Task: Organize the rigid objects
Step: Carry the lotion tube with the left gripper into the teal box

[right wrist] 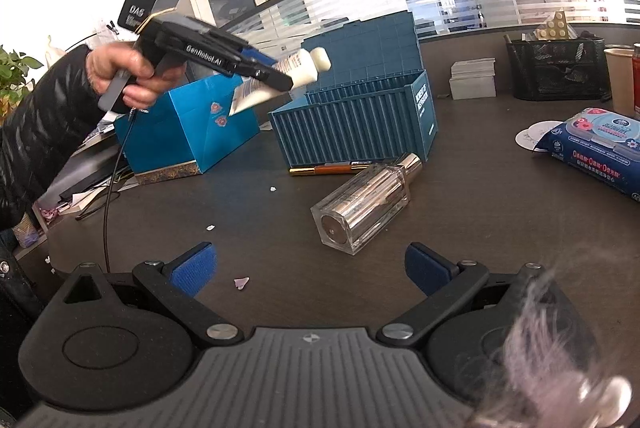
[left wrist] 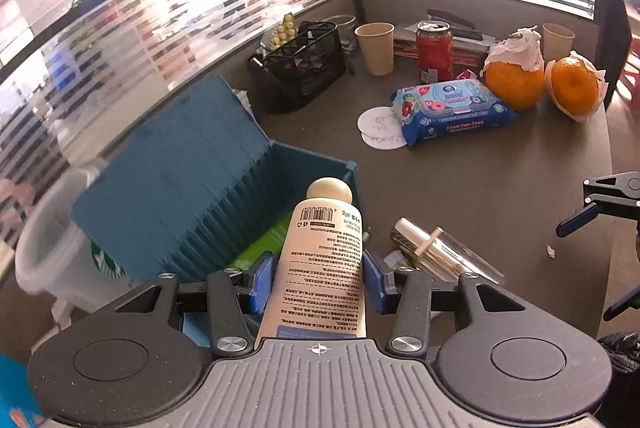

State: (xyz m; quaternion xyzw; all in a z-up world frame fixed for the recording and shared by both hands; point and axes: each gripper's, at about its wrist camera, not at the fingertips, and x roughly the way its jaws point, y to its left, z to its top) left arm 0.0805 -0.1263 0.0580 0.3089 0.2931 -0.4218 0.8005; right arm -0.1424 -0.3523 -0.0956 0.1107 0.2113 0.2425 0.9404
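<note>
My left gripper (left wrist: 318, 280) is shut on a white cream tube (left wrist: 320, 264) with a round cap, held in the air above the open blue container-shaped box (left wrist: 224, 168). The right wrist view shows the same tube (right wrist: 298, 68) in the left gripper (right wrist: 276, 76) over the box (right wrist: 360, 124). A clear glass perfume bottle (right wrist: 362, 208) with a gold cap lies on the dark table in front of the box, also seen in the left wrist view (left wrist: 436, 248). An orange and gold pen (right wrist: 332, 169) lies against the box. My right gripper (right wrist: 310, 270) is open and empty, low over the table near the bottle.
A wet-wipes pack (left wrist: 452, 110), two oranges (left wrist: 516, 82), a red can (left wrist: 435, 48), paper cups (left wrist: 376, 46) and a black mesh organizer (left wrist: 302, 66) stand further back. A blue gift bag (right wrist: 188, 132) stands left of the box. Paper scraps (right wrist: 242, 283) lie on the table.
</note>
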